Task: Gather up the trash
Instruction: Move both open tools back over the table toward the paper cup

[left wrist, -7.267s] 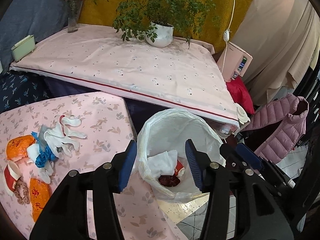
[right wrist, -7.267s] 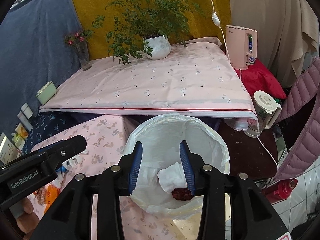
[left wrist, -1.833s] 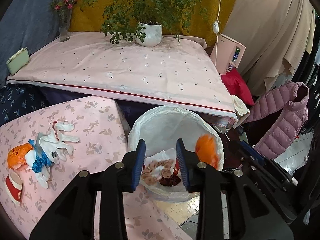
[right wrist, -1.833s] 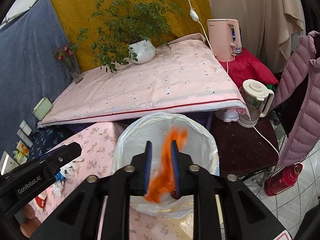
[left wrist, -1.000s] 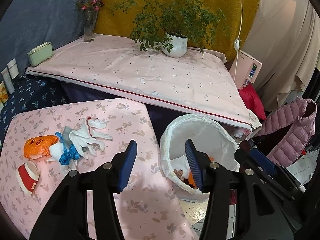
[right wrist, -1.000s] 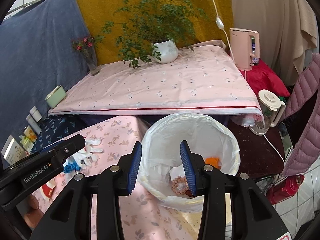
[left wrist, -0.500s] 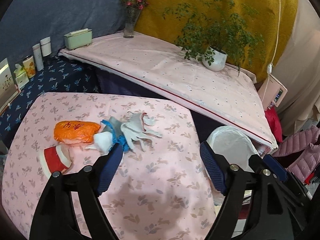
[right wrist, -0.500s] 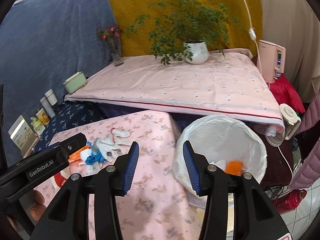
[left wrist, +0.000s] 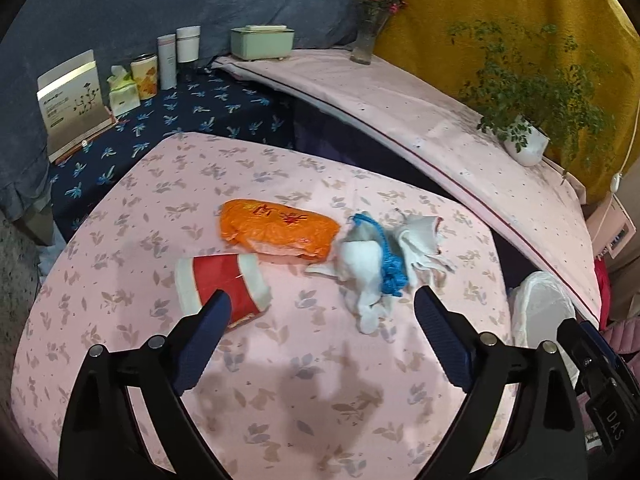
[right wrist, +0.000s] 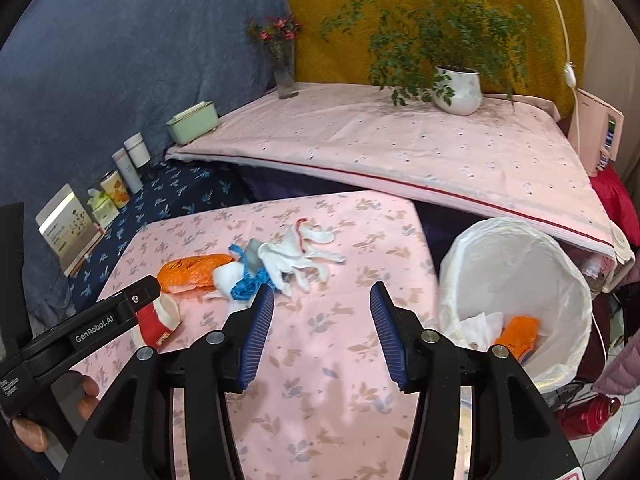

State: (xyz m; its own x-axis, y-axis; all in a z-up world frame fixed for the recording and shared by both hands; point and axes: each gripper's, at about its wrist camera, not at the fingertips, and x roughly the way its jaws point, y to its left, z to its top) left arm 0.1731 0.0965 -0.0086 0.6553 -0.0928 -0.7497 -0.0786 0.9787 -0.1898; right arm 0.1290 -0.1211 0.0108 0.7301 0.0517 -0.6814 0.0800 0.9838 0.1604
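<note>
A potted plant (right wrist: 456, 88) in a white pot stands at about one o'clock on the upper pink-sheeted surface (right wrist: 400, 148). A glass vase of red flowers (right wrist: 286, 72) stands at eleven o'clock, with a pale green box (right wrist: 193, 122) at ten o'clock near the edge. On the dark blue floral cloth (left wrist: 180, 116) stand two white canisters (left wrist: 178, 54), a printed tin (left wrist: 143, 76), a tissue pack (left wrist: 122, 94) and an upright card (left wrist: 74, 100). A pink kettle (right wrist: 598, 136) stands at three o'clock.

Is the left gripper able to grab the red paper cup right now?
Probably yes. The left gripper has just been opening its jaws, nothing between them, and the red paper cup lies on its side just ahead by one jaw, with nothing covering it.
</note>
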